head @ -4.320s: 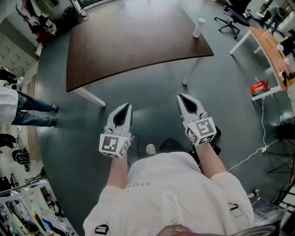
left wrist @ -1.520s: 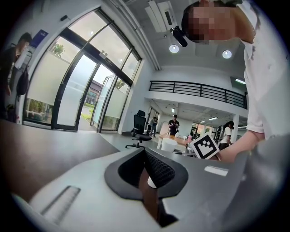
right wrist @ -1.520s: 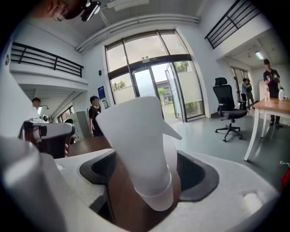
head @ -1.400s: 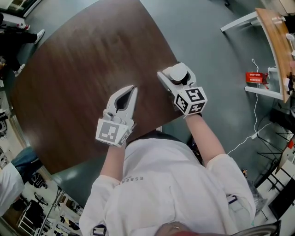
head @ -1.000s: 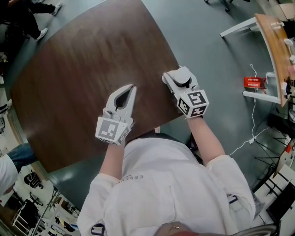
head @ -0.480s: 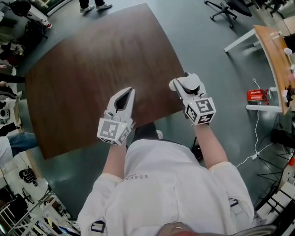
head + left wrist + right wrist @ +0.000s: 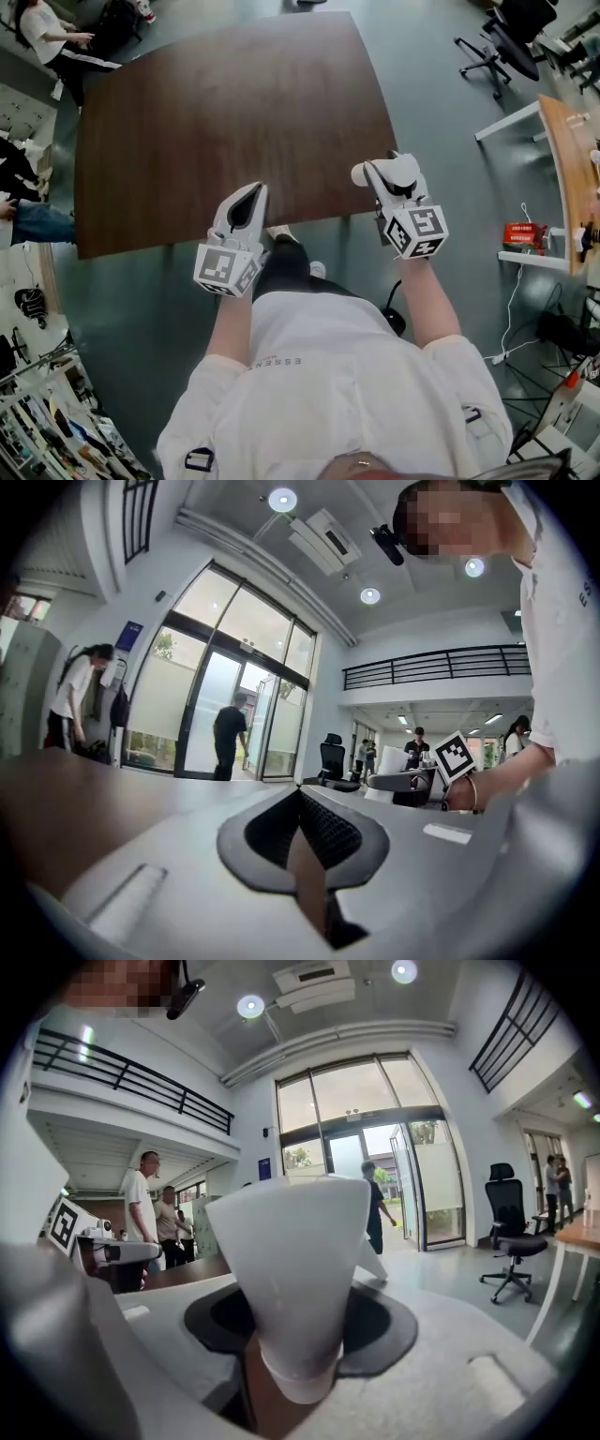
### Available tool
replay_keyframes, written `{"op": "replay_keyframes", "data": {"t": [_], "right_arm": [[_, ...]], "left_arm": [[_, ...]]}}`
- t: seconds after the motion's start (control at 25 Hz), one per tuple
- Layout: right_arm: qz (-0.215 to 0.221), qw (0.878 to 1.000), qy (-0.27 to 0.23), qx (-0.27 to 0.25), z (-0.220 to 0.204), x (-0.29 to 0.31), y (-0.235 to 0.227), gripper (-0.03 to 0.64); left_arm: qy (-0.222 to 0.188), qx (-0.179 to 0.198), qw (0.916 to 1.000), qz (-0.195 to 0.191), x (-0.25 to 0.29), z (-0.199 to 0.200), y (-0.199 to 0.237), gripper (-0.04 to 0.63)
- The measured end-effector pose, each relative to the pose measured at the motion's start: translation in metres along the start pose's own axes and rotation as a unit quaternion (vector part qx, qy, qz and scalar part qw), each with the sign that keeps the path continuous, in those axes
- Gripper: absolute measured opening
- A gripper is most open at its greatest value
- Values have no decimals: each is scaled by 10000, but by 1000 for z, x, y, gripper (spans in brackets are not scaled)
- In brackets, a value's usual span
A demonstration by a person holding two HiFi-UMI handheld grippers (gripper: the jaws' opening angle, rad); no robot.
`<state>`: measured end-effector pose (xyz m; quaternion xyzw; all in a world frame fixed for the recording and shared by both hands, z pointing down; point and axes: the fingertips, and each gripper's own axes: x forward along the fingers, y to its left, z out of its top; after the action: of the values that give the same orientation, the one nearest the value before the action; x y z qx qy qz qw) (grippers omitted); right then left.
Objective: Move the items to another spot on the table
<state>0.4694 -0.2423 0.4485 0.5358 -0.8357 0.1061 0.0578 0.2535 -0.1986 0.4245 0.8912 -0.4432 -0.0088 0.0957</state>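
While between grey fingers (image 7: 450, 1344), smooth white cup (image 7: 291, 1269).

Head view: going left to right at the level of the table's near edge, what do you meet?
bystander's legs → left gripper, shut and empty → white cup held in the right gripper → red box

Table (image 7: 225, 122): dark brown wood-grain top, curved edges, standing on a smooth grey-green floor (image 7: 441, 112).

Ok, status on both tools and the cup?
Left tool shut, empty. Right tool shut on white cup, at right corner of table. Nothing in the way.
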Motion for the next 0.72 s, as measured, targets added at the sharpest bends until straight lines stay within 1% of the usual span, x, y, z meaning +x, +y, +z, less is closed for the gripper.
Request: {"op": "replay_keyframes", "data": {"t": [0.12, 0.2, 0.32, 0.48, 0.72], "right_arm": [[312, 9995, 87, -37, -1, 12, 23, 213], [475, 9988, 120, -43, -1, 21, 36, 213], [713, 9973, 131, -112, 3, 37, 71, 213], [1014, 9943, 206, -252, 7, 67, 134, 213], [1332, 9899, 331, -351, 5, 119, 248, 213]], "left_arm": [[-106, 23, 9991, 399, -28, 7, 16, 11], [-155, 62, 9981, 592, -45, 11, 24, 11], [-307, 100, 9955, 887, -80, 25, 48, 11], [-538, 73, 9907, 1250, -133, 39, 98, 11], [-626, -21, 9857, 1564, -214, 48, 185, 11]]}}
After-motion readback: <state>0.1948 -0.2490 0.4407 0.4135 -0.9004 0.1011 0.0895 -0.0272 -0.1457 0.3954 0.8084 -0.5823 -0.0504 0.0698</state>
